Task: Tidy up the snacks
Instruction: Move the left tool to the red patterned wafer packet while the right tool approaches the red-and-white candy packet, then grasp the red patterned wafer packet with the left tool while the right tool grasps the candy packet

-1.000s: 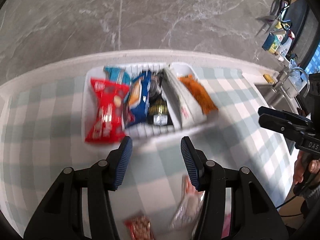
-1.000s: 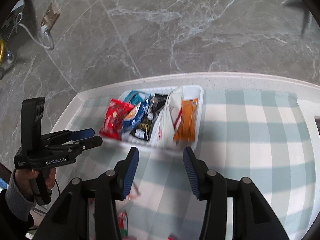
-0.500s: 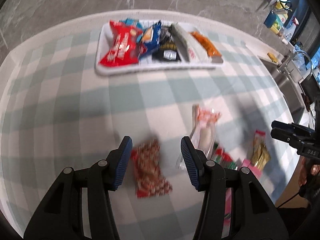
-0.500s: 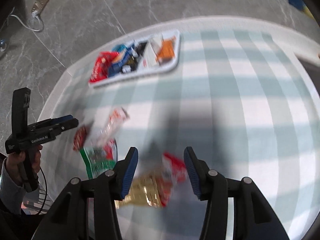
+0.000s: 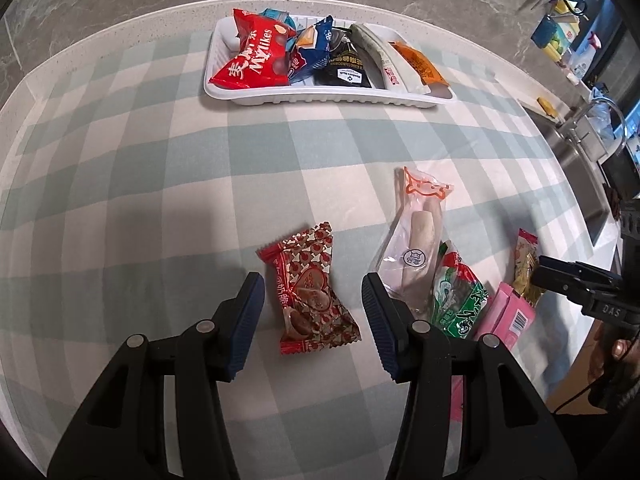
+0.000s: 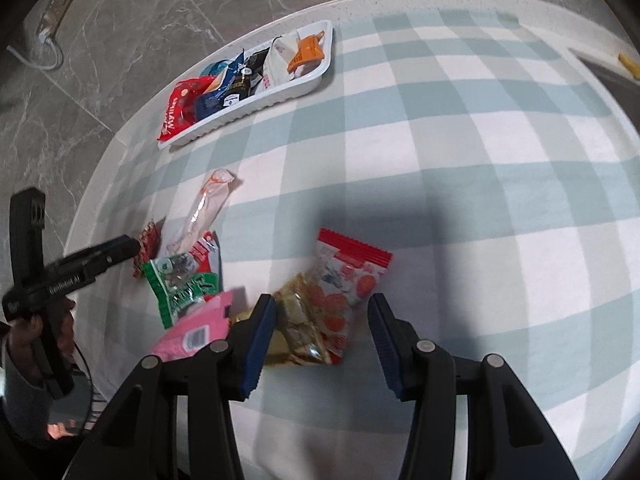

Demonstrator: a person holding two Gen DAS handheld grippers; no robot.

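Grey marble floor around a round table (image 5: pixel 120 184) covered in a pale green and white checked cloth.

One white ribbed tray (image 5: pixel 320 98) sits at the far side of the table. Snack packets inside it, counted in the left wrist view: six, namely red "Mylikes" (image 5: pixel 256 60), teal (mostly hidden) (image 5: pixel 274 13), blue (image 5: pixel 314 46), black (image 5: pixel 344 70), white stick (image 5: pixel 380 60), orange (image 5: pixel 418 65).

Loose packets on the cloth near the front edge: five.
- red heart-print candy (image 5: pixel 310 292)
- clear sleeve with a pale roll (image 5: pixel 416 240)
- green packet (image 5: pixel 458 300), overlapping the sleeve's lower end
- pink packet (image 5: pixel 506 318), just beside the green one
- red-topped clear bag of pieces (image 6: pixel 328 300)

Left gripper (image 5: pixel 312 312): fingers spread wide, straddling the heart-print candy; neither pad touches it.

Right gripper (image 6: pixel 322 332): fingers spread wide, framing the lower half of the red-topped bag; contact cannot be judged.
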